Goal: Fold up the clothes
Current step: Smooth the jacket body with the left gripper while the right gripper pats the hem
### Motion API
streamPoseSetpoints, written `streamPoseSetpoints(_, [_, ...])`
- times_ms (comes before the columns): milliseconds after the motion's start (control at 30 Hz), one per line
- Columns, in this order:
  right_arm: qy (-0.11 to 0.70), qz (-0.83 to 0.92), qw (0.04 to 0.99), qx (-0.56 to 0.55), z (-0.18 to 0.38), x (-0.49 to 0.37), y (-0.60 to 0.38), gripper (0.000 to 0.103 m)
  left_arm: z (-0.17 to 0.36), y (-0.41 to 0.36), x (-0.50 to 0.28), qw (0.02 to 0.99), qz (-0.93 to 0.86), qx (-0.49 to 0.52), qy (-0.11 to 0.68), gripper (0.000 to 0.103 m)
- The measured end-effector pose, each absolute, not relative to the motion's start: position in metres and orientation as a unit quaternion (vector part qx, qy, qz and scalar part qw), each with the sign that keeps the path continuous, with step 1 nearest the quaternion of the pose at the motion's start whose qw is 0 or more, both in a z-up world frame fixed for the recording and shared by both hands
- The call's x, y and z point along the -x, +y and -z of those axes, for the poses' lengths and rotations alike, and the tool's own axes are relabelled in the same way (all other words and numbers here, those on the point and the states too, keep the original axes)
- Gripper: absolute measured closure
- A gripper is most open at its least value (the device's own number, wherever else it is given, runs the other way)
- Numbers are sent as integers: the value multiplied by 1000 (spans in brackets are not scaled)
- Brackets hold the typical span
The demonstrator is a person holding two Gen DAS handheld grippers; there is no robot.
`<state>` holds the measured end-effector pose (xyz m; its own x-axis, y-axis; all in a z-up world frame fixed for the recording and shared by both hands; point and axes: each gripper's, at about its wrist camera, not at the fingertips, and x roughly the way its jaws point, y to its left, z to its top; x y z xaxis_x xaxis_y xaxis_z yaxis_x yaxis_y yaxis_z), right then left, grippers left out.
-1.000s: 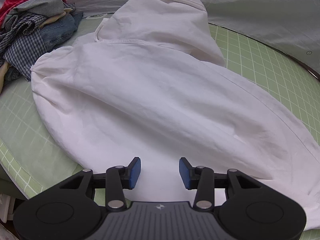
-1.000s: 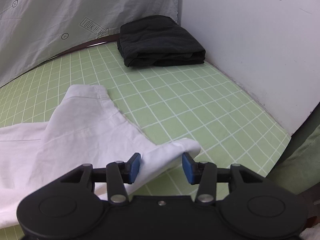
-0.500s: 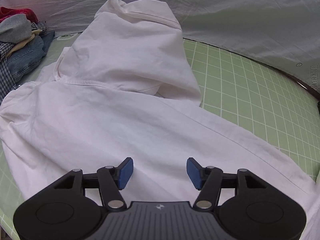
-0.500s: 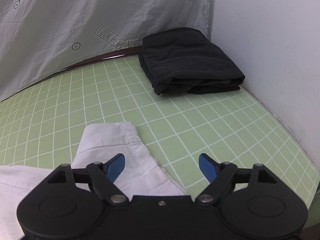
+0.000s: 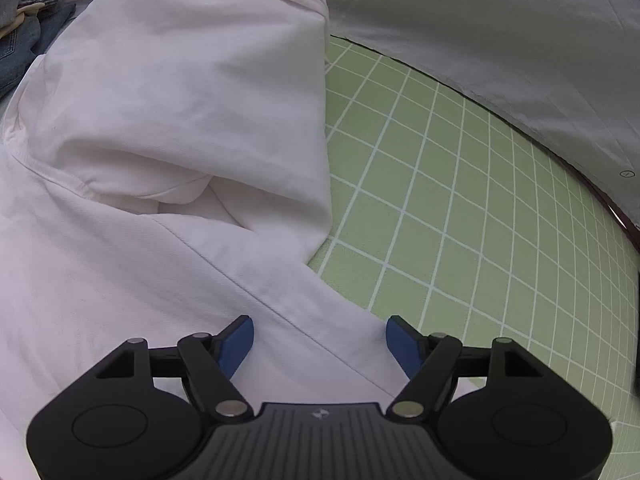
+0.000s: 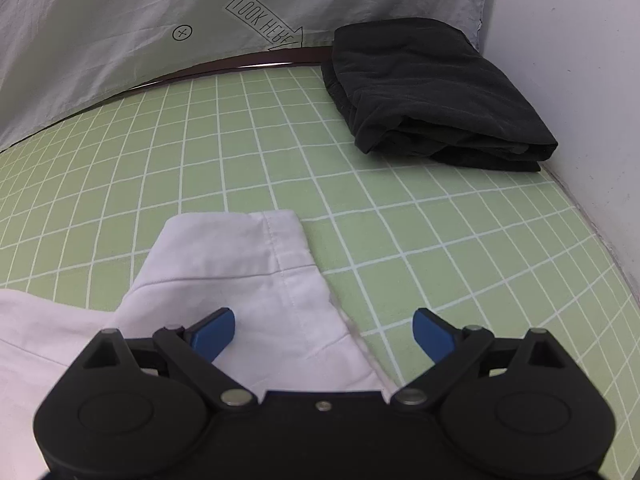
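While your two grippers hang over the white hoodie, neither one has cloth in it. Your left gripper has its jaws spread wide just above the shoulder seam, close to where the hood meets the body, and your right gripper has its jaws just as wide over the sleeve near the cuff.

The hoodie lies spread on the green grid mat covering the table, its hood lying flat and reaching toward the grey sheet at the back. The sleeve seen in the right wrist view stretches out flat across the mat, its cuff end pointing toward the far corner. No part that shows is doubled over the body, so to my eye this garment is laid out, not folded; the sleeve would need to come in, and the hood and body be turned over — though its lower half is out of view and I cannot speak for it.

One piece already counts as done: a black garment sits folded in a neat stack in the far corner by the wall. At the left edge, a heap of loose clothes — denim and checked cloth among them — lies unfolded, so more work appears to remain beyond the hoodie.
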<state>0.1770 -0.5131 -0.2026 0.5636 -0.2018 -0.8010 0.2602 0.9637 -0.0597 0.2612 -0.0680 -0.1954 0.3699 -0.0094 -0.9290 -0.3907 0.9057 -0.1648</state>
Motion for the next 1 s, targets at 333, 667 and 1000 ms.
streamPoseSetpoints(333, [453, 120, 881, -68, 201, -177, -517, 65, 194, -77, -265, 814, -142, 110, 552, 90])
streamPoseSetpoints(667, [367, 243, 893, -93, 162, -164, -570, 103, 148, -51, -259, 867, -156, 156, 447, 100])
streamPoseSetpoints(1000, [397, 217, 886, -99, 171, -157, -574, 61, 156, -65, -235, 870, -96, 129, 466, 52])
